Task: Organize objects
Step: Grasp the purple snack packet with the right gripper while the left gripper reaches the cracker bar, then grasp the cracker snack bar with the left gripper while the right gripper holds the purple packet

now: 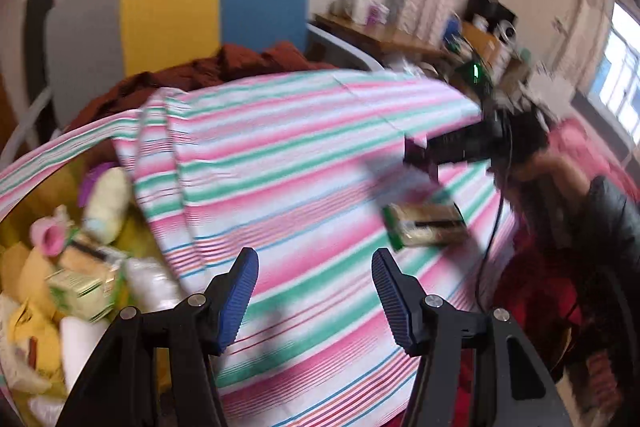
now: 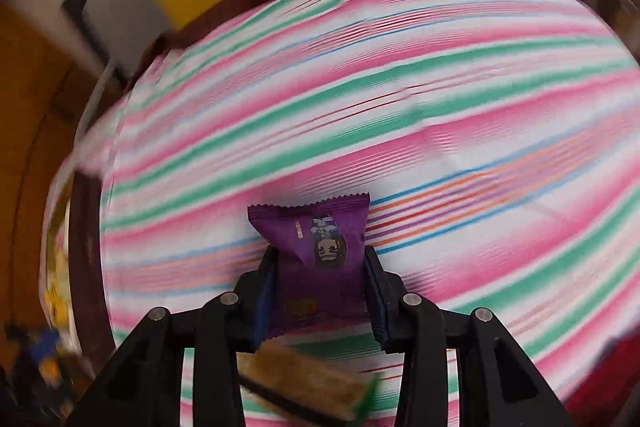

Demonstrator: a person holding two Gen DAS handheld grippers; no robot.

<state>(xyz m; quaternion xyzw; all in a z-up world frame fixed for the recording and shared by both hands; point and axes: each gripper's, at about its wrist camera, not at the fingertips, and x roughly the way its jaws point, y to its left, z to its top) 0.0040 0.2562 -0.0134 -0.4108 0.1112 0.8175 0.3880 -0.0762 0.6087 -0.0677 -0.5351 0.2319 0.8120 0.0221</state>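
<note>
I have my right gripper (image 2: 320,291) clamped on a small purple foil snack packet (image 2: 316,259) with a zigzag top edge, its sides pinched between the blue pads above the pink, green and white striped bedsheet (image 2: 440,99). The packet's long axis runs along the fingers, its crimped end pointing away from the camera toward the far side of the sheet. My left gripper (image 1: 316,301) hangs over the same sheet with its jaws spread and nothing between them. I judge the sorting to be partly done: a heap of mixed wrapped snacks and soft packets (image 1: 80,259) sits in a hollow at the sheet's left edge, while one green-and-tan wrapped biscuit bar (image 1: 424,225) lies loose on the sheet near its right side, just below the purple packet, long axis roughly across the stripes. That bar and the held packet seem to be what is left; blur hides finer detail.
</note>
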